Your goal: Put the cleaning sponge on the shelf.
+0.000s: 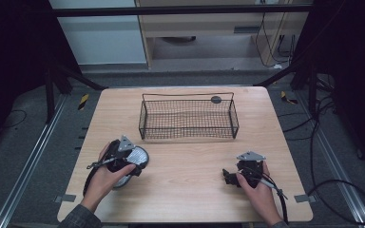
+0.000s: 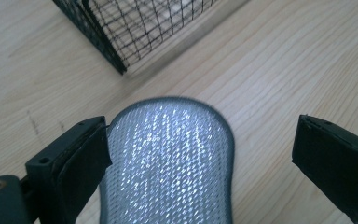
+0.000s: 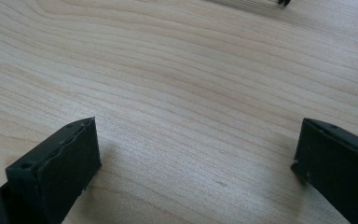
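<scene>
High view, left gripper [image 1: 132, 161] low over the silvery scrubbing pad [image 1: 135, 156], near the wire basket's [image 1: 188, 118] front left corner, jaws spread, apparently not clamping, right gripper [image 1: 229, 176] spread over bare table [image 1: 190, 190].

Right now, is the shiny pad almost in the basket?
Not yet. Nothing looks done: the wire basket holds nothing. In hand: the left hand-held gripper sits over the silver pad, jaws open around it, not squeezing. Left: grab it, lift it, probably drop it in. The right hand-held gripper waits open.
</scene>
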`<state>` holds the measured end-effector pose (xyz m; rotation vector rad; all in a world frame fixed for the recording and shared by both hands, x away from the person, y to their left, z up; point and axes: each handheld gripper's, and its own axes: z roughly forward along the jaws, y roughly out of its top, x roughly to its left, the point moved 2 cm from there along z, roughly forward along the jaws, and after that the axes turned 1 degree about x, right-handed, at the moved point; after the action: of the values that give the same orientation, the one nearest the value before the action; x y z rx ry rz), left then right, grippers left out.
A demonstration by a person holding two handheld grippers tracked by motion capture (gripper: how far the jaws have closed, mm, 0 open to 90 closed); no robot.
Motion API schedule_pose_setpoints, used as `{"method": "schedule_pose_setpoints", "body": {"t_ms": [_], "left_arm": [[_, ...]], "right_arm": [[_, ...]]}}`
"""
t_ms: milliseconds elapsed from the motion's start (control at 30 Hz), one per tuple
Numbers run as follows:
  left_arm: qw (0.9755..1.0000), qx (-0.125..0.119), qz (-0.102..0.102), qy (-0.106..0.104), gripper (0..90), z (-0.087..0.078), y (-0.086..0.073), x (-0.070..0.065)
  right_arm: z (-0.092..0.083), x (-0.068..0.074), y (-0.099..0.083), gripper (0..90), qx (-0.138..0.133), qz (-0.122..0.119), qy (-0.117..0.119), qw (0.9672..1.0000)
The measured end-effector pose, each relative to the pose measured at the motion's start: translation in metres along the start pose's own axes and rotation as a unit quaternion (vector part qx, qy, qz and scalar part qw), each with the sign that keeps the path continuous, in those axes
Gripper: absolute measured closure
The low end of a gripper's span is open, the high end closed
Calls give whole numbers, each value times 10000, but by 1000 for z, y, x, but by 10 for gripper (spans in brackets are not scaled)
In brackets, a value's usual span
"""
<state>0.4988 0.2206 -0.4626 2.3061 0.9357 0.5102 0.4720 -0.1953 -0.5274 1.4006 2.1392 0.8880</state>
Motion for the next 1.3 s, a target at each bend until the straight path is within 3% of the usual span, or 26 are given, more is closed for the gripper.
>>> {"method": "schedule_pose_setpoints", "body": {"t_ms": [200, 233, 300, 400, 600, 767, 833, 933, 1033, 1133, 1167, 1300], "left_arm": [[9991, 432, -39, -11, 33, -8, -2, 13], [9978, 659, -75, -15, 33, -10, -3, 18], [9971, 753, -82, -37, 34, -11, -3, 20], [9939, 1099, 96, 43, 39, -16, 0, 26], [9906, 1354, 173, 132, 39, -14, 4, 30], [9879, 1527, 255, -12, 39, -8, 6, 27], [9856, 1664, 301, -62, 40, -2, 5, 26], [9846, 1722, 288, -82, 40, 0, 5, 25], [9808, 1933, 234, -140, 39, 1, 4, 26], [9795, 2000, 173, -174, 39, 2, 3, 27], [9778, 2080, 173, -169, 39, 4, 2, 27], [9754, 2185, 144, -261, 42, 7, 0, 27]], "right_arm": [[0, 0, 0, 4, 2, -1, -1, 10000], [0, 0, 0, 4, 9, 28, 5, 10000], [0, 0, 0, 4, 9, 27, 5, 10000], [0, 0, 0, 4, 5, 16, 9, 10000], [0, 0, 0, 4, 6, 14, 15, 10000], [0, 0, 0, 4, 7, 3, 33, 10000], [0, 0, 0, 4, 6, 3, 33, 10000], [0, 0, 0, 4, 2, 2, 29, 10000], [-1, 1, 0, 4, 9, 23, 46, 10000], [-1, 1, 0, 4, 8, 13, 52, 10000], [-1, 1, 0, 4, 8, 12, 53, 10000], [-1, 1, 0, 4, 11, 13, 52, 10000]]}}
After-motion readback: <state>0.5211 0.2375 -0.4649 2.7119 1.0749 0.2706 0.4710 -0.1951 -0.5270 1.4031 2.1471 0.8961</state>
